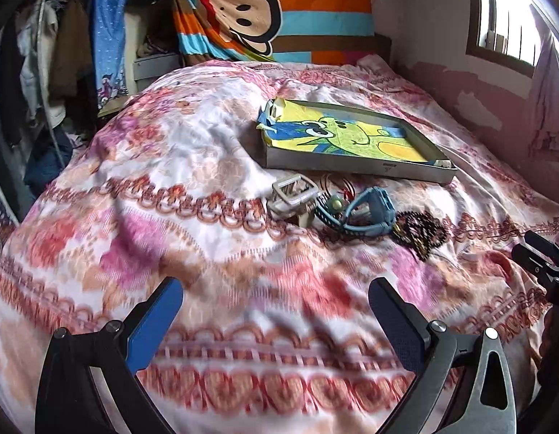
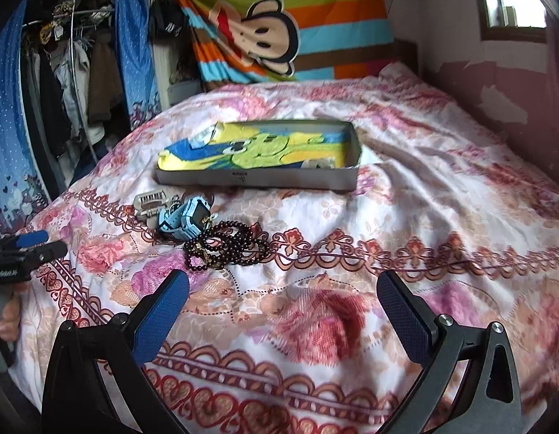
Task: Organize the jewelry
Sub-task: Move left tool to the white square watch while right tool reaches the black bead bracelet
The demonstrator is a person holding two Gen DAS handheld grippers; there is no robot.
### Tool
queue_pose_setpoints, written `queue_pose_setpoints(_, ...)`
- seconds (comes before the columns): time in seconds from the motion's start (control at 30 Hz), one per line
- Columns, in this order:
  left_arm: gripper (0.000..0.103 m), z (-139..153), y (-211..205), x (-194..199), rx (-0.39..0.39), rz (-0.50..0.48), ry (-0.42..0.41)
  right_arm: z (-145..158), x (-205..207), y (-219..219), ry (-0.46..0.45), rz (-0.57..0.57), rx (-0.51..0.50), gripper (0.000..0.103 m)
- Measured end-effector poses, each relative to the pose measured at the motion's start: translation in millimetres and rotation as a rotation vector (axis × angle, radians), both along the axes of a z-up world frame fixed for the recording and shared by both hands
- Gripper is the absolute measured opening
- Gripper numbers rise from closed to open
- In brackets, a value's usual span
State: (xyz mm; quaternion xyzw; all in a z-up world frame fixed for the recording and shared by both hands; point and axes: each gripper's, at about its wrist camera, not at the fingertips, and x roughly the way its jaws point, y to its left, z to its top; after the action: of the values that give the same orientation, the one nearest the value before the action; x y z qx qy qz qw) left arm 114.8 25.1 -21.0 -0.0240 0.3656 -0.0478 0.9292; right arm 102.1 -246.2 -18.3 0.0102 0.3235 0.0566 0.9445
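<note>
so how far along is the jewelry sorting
Nothing looks done: the shallow grey box with the cartoon-print lining holds no jewelry that I can make out. Nothing is in hand; the left gripper and right gripper are both open. Left: the dark beaded necklace, light blue watch and beige hair clip lie on the floral bedspread.

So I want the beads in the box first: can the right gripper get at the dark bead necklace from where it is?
Probably yes. The right gripper is open and holds nothing, and the dark bead necklace lies uncovered on the bedspread just ahead of its left finger. The blue watch touches the beads' far side only.
</note>
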Motion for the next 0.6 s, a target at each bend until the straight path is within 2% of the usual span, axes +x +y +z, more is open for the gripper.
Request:
queue_pose_setpoints(0.23,0.103,1,-9,51,-0.005,-0.065,0.033,-10,39,15,0.065,0.085,-0.089,0.102)
queue_pose_setpoints(0.5,0.099,-13,-12,103,-0.038,-0.076,0.081,-23,84,32,0.148,0.177,-0.01,0.102)
queue_pose_setpoints(0.57,0.098,-20,-10,114,-0.066,-0.086,0.109,-27,91,38,0.16,0.188,-0.004,0.099)
queue_pose_setpoints(0.6,0.096,-23,-8,118,-0.082,-0.087,0.12,-30,95,41,0.165,0.186,-0.004,0.094)
